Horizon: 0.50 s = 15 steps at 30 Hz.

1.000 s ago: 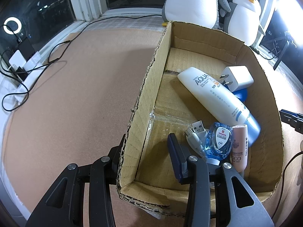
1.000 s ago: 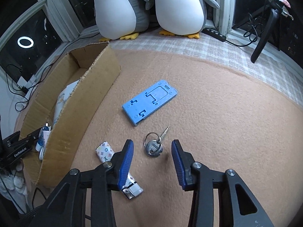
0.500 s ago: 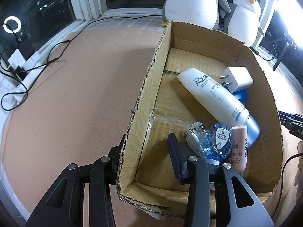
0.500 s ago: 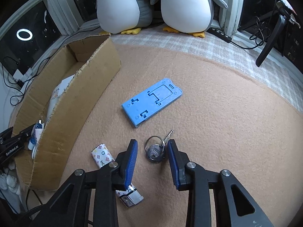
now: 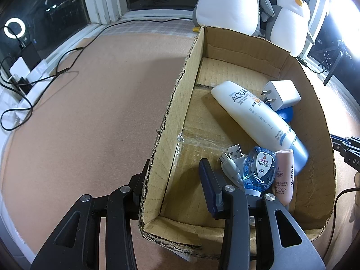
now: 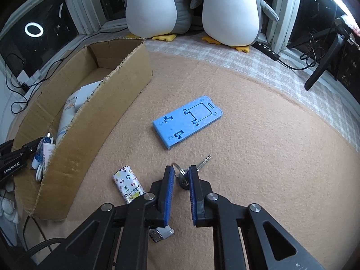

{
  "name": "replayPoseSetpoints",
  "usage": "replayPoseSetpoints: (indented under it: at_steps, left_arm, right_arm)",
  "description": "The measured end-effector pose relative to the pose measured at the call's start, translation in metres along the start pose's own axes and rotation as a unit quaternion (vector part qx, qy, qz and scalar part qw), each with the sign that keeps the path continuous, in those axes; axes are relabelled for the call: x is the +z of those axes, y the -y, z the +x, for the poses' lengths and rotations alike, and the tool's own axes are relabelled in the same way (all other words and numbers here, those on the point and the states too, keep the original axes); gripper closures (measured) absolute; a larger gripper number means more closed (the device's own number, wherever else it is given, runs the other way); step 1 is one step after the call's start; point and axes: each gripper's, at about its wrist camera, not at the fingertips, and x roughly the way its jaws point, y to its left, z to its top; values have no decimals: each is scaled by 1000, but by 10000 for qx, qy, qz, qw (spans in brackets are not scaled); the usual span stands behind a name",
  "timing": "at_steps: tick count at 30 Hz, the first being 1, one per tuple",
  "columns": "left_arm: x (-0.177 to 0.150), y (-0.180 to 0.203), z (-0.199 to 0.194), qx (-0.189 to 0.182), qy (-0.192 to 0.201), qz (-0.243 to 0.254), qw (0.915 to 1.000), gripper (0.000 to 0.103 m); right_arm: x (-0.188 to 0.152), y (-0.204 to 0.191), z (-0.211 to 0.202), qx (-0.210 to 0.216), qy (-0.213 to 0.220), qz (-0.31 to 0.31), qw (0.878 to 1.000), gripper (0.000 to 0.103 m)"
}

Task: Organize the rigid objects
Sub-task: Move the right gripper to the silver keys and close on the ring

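Right gripper (image 6: 181, 175) pointed down at the tan felt mat (image 6: 258, 157), blue-padded jaws closing, with the small silver lock with key ring and key (image 6: 183, 176) between them; pads look to be just meeting the lock body, key tip poking out to the right. Just left of the near finger, a white lighter with a coloured monogram print (image 6: 128, 185), flat on the mat, its metal end partly hidden under the gripper. Farther off, near the middle of the mat, a flat light-blue plastic phone stand (image 6: 187, 119), well apart from the lock. At the left, an open brown cardboard box (image 6: 74, 139).

Left gripper (image 5: 173, 193) clenched astride the near left wall of the same box (image 5: 171, 121), one finger outside, one inside, gripping the cardboard. Inside the box: white sunscreen tube with a blue cap (image 5: 254, 117), white plug charger (image 5: 281, 94) against the tube's far side, small blue bottle (image 5: 258, 171), pink tube (image 5: 284, 175) and white USB cable (image 5: 231, 162) clustered in the near right corner. Beyond the box, two plush penguins (image 5: 227, 2) by the window.
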Motion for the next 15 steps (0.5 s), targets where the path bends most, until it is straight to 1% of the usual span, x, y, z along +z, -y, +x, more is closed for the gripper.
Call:
replayPoseSetpoints:
  at_steps: [1, 3, 10, 15]
  left_arm:
    - [0, 0, 0, -1, -1, -1, 10000, 64]
    - [0, 0, 0, -13, -5, -13, 10000, 64]
    - [1, -1, 1, -26, -9, -26, 10000, 64]
    - [1, 0, 1, -30, -6, -27, 10000, 64]
  right_arm:
    - [0, -1, 1, -19, -10, -36, 10000, 98]
    - [-1, -3, 0, -22, 1, -59, 10000, 101]
    - [1, 0, -13, 1, 170, 20, 9999, 101]
    - [6, -5, -31, 3, 344, -16, 9994, 101]
